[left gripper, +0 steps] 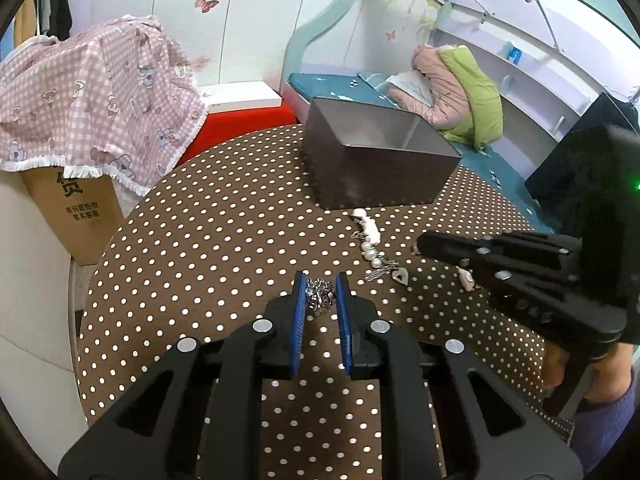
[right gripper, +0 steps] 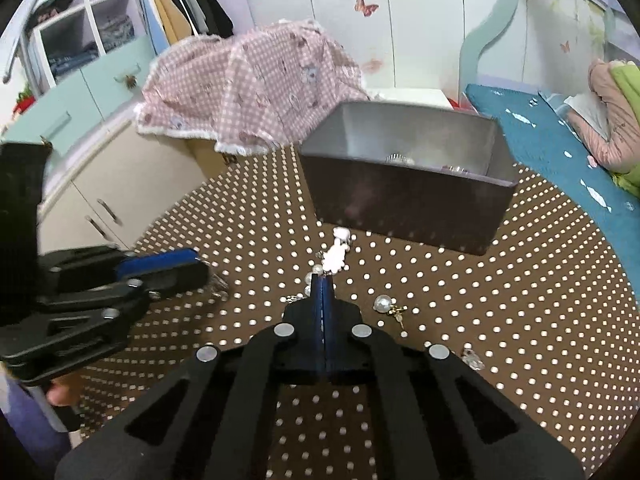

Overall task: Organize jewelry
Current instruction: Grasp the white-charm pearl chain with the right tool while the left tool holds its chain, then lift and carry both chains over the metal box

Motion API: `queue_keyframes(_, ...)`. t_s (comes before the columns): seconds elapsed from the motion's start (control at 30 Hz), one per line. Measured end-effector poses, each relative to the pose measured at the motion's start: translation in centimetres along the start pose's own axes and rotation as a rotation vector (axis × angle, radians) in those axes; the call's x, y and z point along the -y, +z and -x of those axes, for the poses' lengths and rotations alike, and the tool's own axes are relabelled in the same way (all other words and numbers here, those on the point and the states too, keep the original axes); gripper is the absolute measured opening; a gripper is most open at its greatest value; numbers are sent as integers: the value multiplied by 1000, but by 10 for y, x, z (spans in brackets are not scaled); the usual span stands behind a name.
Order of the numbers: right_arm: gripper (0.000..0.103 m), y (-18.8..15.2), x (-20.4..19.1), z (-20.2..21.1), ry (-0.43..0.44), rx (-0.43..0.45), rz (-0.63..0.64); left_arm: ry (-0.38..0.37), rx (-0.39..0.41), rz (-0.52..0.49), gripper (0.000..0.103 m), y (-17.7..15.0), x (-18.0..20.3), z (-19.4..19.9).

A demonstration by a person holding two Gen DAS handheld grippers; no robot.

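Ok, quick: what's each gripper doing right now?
Left gripper: open, fingers either side of a silver jewelry cluster, not yet clamped.
Right gripper: shut, nothing visibly held.

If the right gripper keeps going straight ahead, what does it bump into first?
Probably the white bead bracelet lying just past the right gripper; behind it stands the dark open box. Depth is unclear.

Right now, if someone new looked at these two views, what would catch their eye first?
Probably the left tool, its blue pads either side of a silvery jewelry clump on the polka-dot table. Next, the dark open box at the table's far side, with a pearl strand trailing before it. The right tool is shut, tips near that strand.
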State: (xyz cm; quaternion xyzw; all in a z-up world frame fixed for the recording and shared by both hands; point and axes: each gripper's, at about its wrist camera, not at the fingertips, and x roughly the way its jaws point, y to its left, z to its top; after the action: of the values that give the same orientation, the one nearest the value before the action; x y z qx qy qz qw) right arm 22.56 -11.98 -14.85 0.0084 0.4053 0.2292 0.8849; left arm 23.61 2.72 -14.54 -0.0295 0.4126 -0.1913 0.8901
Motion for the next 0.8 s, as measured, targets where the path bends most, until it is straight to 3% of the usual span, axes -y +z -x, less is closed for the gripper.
queue_keyframes(0.2,3,7,-1,13,-14,29,11,4,11,-7,15,4,5,3)
queue_keyframes(0.27,17,5,-3,-2,11,-22,9,6,9,-4,15,4,4,4)
queue_keyframes(0.3,29,2,-4,-9,2,-24,14,6,8,-2,15,3,3,4)
queue_keyframes(0.33,34,0,-6,-13,-16,-24,25,9,6,-2,15,2,2,4)
queue_keyframes(0.63,30,-2,-19,-47,-100,-80,96,-5,-15,7,15,-1,-7,-6)
queue_keyframes(0.67,28,-2,-22,-49,-109,-81,118,-12,-15,9,15,0,-8,-6)
queue_keyframes(0.73,8,-1,-27,-52,-150,-85,168,-13,-11,4,15,2,-7,-6)
queue_keyframes(0.8,8,0,-26,-53,-143,-94,167,-13,-5,-5,15,4,-5,-4)
